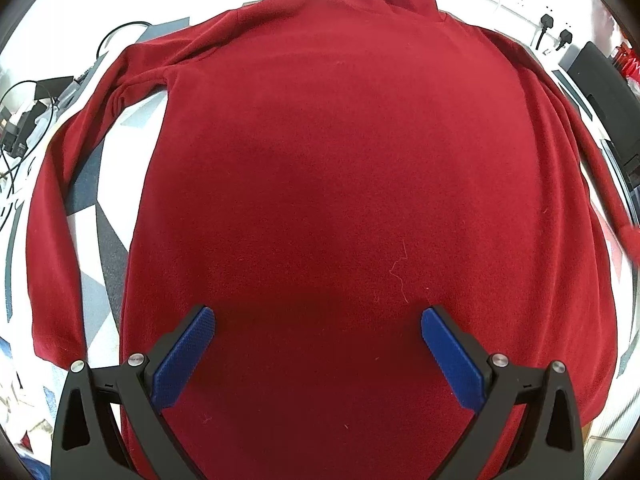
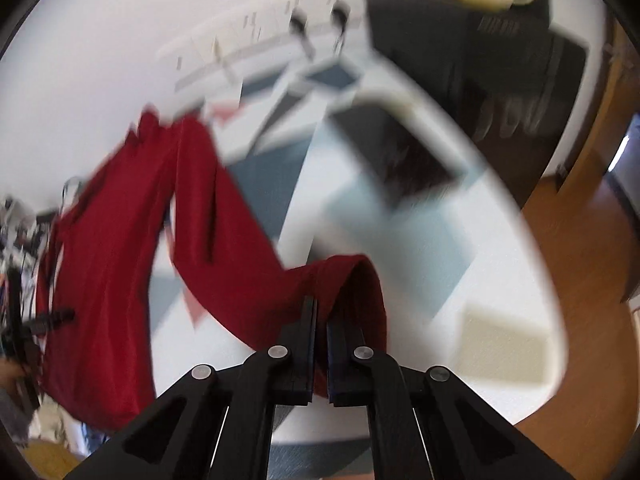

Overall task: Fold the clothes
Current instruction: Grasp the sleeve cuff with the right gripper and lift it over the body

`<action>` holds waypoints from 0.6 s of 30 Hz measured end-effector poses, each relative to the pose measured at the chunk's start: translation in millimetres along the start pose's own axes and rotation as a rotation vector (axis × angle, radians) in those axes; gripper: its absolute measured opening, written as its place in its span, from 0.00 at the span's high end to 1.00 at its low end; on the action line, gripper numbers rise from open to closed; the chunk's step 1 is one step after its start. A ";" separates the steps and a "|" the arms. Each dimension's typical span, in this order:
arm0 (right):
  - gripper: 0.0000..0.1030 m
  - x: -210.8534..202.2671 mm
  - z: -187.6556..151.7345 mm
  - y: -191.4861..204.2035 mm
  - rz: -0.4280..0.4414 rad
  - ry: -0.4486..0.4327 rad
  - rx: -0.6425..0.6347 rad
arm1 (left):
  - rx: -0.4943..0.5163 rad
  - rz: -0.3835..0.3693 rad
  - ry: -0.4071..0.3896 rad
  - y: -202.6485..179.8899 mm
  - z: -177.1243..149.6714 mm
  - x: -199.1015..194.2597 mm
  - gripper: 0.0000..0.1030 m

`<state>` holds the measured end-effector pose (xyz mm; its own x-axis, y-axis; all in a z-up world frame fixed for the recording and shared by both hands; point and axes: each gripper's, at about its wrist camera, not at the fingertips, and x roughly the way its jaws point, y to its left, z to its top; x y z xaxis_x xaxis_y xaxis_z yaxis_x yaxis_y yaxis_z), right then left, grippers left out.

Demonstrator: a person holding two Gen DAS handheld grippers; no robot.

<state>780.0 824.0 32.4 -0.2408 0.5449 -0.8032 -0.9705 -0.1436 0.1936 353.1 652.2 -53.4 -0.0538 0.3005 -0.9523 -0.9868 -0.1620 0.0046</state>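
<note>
Presently: sweater (image 1: 340, 200), red, spread flat on worktop (image 2: 420, 240). Left hand-held gripper (image 1: 318, 324) released, over its hem. Right hand-held gripper (image 2: 320, 316) clenched on sleeve (image 2: 240, 264), beside the body. Risk: hasty pull drags sweater askew.

The red long-sleeve top (image 1: 340, 200) is a plain deep red fleecy knit, lying flat with its body spread out smooth and the collar at the far end. One sleeve (image 1: 60, 208) curves down along its side, lying flat too. The other sleeve (image 2: 240, 264) is pulled out away from the body, cuff end lifted and bunched.
</note>
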 end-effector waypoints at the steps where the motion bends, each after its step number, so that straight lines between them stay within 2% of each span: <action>1: 0.97 -14.3 17.1 -7.3 -0.019 -0.045 0.008 | -0.001 0.001 0.005 1.1 1.8 0.7 0.00; 5: 0.97 -68.9 89.7 -37.9 -0.119 -0.205 0.018 | -0.005 0.003 0.022 3.2 6.9 2.5 0.00; 9: 0.97 -82.0 139.1 -35.5 -0.199 -0.247 -0.090 | 0.041 -0.008 0.032 -8.6 12.4 4.2 0.00; 13: 0.97 -69.3 161.2 -22.1 -0.202 -0.202 -0.133 | 0.040 -0.015 0.036 -11.8 18.2 6.9 0.00; 18: 0.97 -64.5 157.1 0.9 -0.156 -0.190 -0.148 | 0.002 -0.060 0.036 2.4 23.5 5.0 0.00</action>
<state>793.1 918.5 172.9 -0.1000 0.7126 -0.6944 -0.9874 -0.1573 -0.0193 346.8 675.5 -51.0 0.0112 0.2755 -0.9612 -0.9883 -0.1430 -0.0525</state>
